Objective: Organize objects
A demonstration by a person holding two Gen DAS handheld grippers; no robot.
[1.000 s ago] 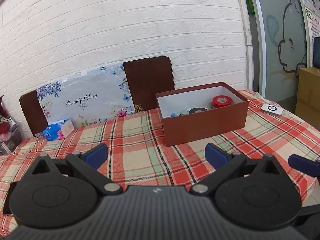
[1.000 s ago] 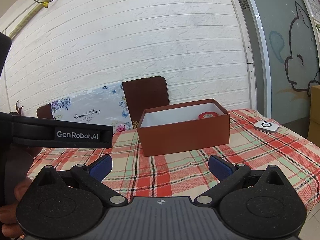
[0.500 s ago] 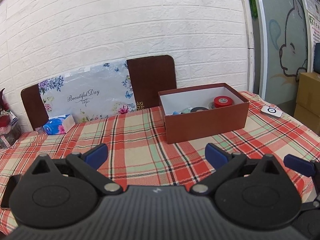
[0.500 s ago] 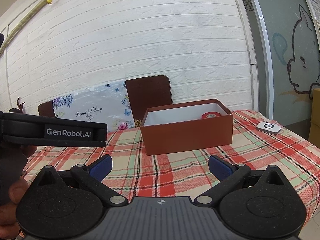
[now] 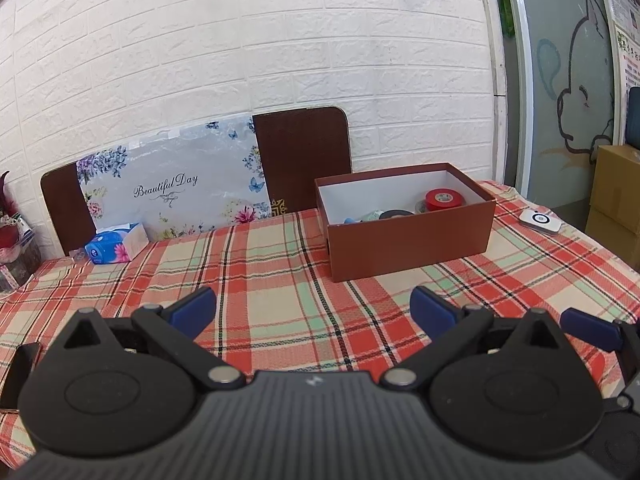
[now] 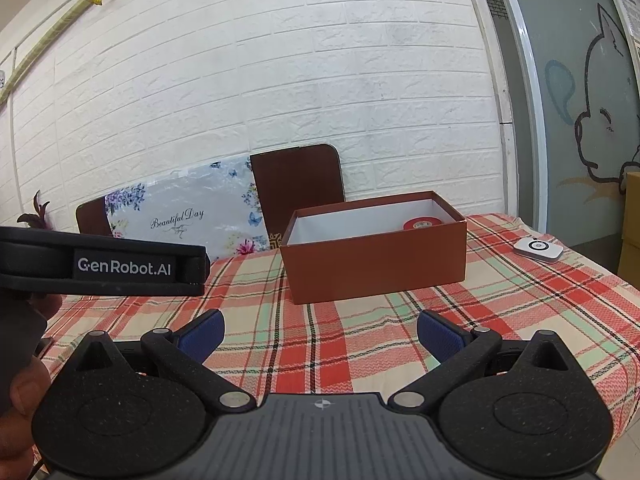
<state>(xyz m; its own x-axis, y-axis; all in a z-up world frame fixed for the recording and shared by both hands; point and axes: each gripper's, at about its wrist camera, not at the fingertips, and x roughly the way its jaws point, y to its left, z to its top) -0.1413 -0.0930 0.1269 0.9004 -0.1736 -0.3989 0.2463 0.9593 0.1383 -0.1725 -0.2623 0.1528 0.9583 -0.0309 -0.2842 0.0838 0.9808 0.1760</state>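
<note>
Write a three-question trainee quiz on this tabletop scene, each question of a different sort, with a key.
1. True or false: the red tape roll lies inside the brown box.
2. Multiple choice: the small white device sits A) in the box, B) on the tablecloth right of the box, C) on the tissue pack.
3. Fill in: the left gripper and right gripper are both ____.

Key: 1 true; 2 B; 3 open, holding nothing.

A home dining corner: a red-and-green plaid cloth-covered counter point(image 5: 280, 280), dark brown wooden chair backs point(image 5: 304, 156) beyond it, a white brick-pattern wall point(image 5: 280, 60) behind.
</note>
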